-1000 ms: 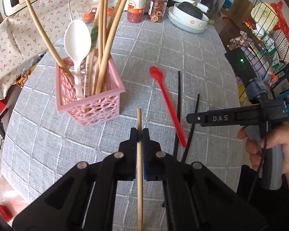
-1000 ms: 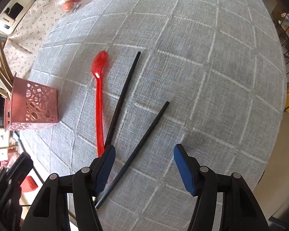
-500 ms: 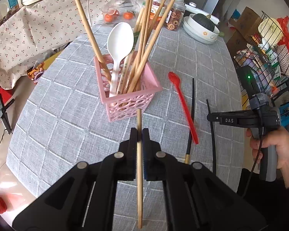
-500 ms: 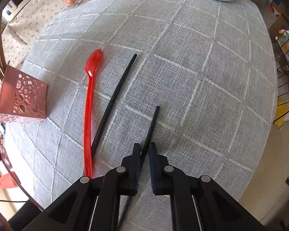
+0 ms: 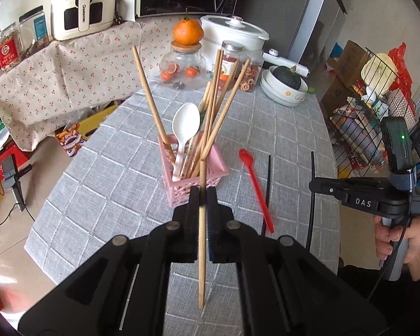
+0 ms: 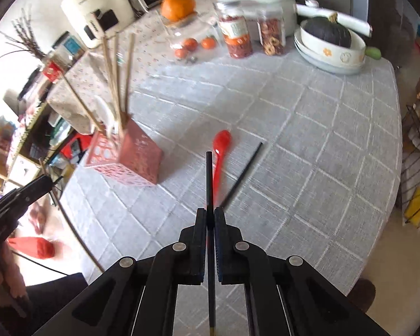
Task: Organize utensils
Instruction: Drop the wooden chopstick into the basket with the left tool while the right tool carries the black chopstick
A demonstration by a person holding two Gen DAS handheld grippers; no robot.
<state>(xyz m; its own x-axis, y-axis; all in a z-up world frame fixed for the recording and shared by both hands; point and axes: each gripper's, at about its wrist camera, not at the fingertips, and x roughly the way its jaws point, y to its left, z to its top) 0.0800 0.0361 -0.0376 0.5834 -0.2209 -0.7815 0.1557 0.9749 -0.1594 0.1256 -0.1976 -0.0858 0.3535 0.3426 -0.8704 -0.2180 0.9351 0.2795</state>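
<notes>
Table (image 5: pixel 280 128) carries the pink basket (image 5: pixel 194 184), its wooden chopsticks and white spoon (image 5: pixel 185 128) stood upright – sorted. Left gripper (image 5: pixel 202 196) is clamped on a wooden chopstick (image 5: pixel 201 252), aimed at the basket, likely for dropping in. Right gripper (image 6: pixel 209 218) pinches a black chopstick (image 6: pixel 209 179) clear of the cloth; its mate (image 6: pixel 242 172) and the red spoon (image 6: pixel 219 148) lie loose. Legible – "DAS" on the right gripper, "CHANGHONG" on the white appliance (image 5: pixel 82 2)
</notes>
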